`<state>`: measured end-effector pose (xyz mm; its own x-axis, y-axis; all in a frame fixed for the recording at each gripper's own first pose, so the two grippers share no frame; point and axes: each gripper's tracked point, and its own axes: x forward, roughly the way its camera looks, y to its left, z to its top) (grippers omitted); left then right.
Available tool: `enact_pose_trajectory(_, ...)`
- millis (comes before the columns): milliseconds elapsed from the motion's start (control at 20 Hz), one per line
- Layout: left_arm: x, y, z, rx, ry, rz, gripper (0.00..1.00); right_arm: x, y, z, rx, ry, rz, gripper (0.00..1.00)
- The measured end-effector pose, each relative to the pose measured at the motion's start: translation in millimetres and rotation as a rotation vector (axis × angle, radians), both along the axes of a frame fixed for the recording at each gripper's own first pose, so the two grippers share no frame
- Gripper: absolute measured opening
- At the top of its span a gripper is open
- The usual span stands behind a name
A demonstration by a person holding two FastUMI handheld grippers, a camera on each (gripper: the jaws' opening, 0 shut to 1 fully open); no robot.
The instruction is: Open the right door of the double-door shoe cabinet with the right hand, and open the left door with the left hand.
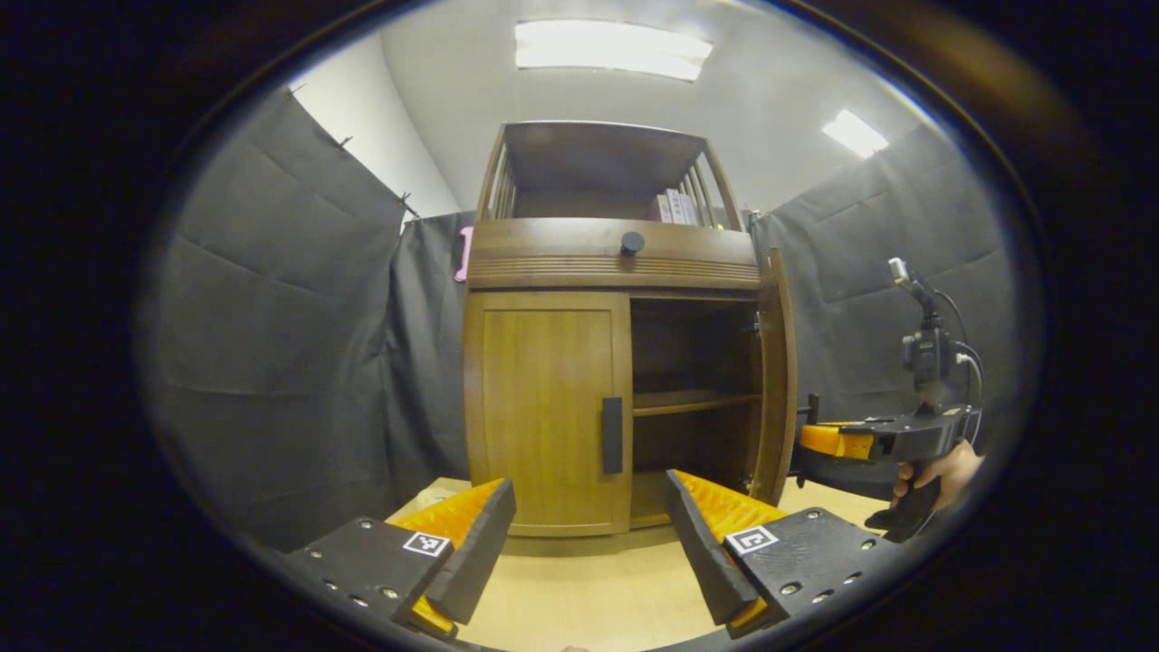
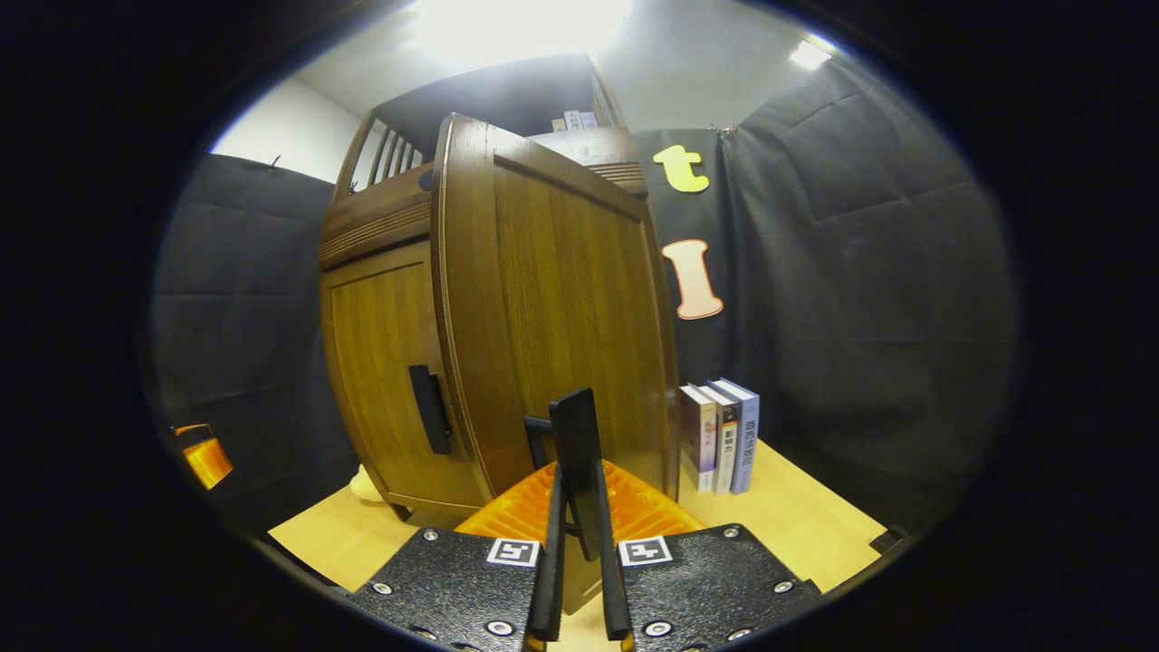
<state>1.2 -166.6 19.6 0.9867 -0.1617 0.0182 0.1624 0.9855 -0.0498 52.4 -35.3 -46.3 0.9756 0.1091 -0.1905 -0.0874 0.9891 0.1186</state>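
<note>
The wooden shoe cabinet (image 1: 543, 263) stands on a light table. Its left door (image 1: 543, 407) is closed, with a black vertical handle (image 1: 613, 435) at its inner edge. My left gripper (image 1: 589, 534) hangs open in front of that door, a short way off and below the handle. The right door (image 1: 777, 380) stands swung out, baring dark inner shelves (image 1: 693, 400). In the right gripper view that door (image 2: 561, 299) looms close, and my right gripper (image 2: 579, 516) is shut on its black handle (image 2: 578, 435). A hand (image 1: 946, 471) holds the right gripper (image 1: 847, 444) beside the open door.
A drawer front with a round black knob (image 1: 632, 243) runs above the doors, and books (image 1: 675, 206) sit on the railed top shelf. Three upright books (image 2: 720, 435) stand on the table (image 2: 806, 516) right of the cabinet. Black cloth walls close in on all sides.
</note>
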Motion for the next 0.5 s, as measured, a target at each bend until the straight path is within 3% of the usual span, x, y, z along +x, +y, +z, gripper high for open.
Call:
enact_pose_trajectory(100,-0.5,-5.8,0.5,-0.004,-0.001,-0.011,1.0,-1.1,-23.1,0.5,-0.018,0.006,-0.058,0.18)
enact_pose_trajectory(150,0.4,-8.1,1.6,-0.004,-0.005,-0.014,0.94,0.3,-33.2,1.7,-0.02,0.008,-0.085,0.18)
enact_pose_trajectory(300,0.1,-13.9,0.4,-0.009,-0.001,-0.025,0.94,-1.3,-62.2,5.1,-0.017,0.01,-0.147,0.16)
enact_pose_trajectory(350,2.5,-18.8,-0.9,-0.012,0.002,-0.03,0.94,-2.0,-68.4,7.4,-0.013,0.006,-0.159,0.08)
enact_pose_trajectory(500,1.8,-24.1,-1.8,-0.011,0.013,-0.043,0.94,-7.3,-89.5,12.6,-0.021,-0.016,-0.194,0.11)
